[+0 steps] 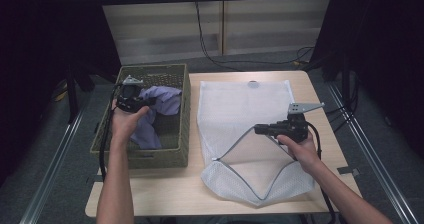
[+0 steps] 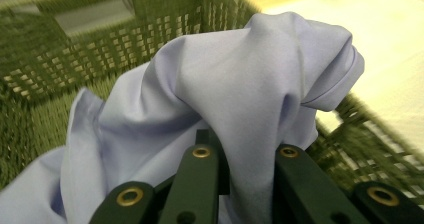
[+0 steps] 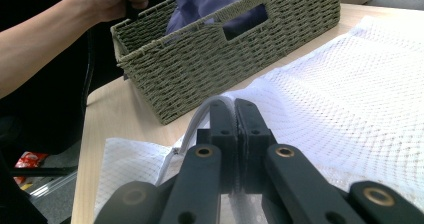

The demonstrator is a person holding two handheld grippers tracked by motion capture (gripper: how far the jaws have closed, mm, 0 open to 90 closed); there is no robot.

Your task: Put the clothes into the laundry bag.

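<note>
Basket (image 1: 180, 149) of green weave sits at the table's (image 1: 165, 194) left edge, holding a lilac garment (image 1: 165, 101). Left gripper (image 1: 145, 102) pinches a fold of that cloth inside it. Right gripper (image 1: 260, 129), jaws pressed together, clamps the zipper edge of the white mesh bag (image 1: 240, 104).

Black cables (image 1: 210, 39) trail over grey floor (image 1: 60, 164); red packet (image 3: 30, 160) on floor.
</note>
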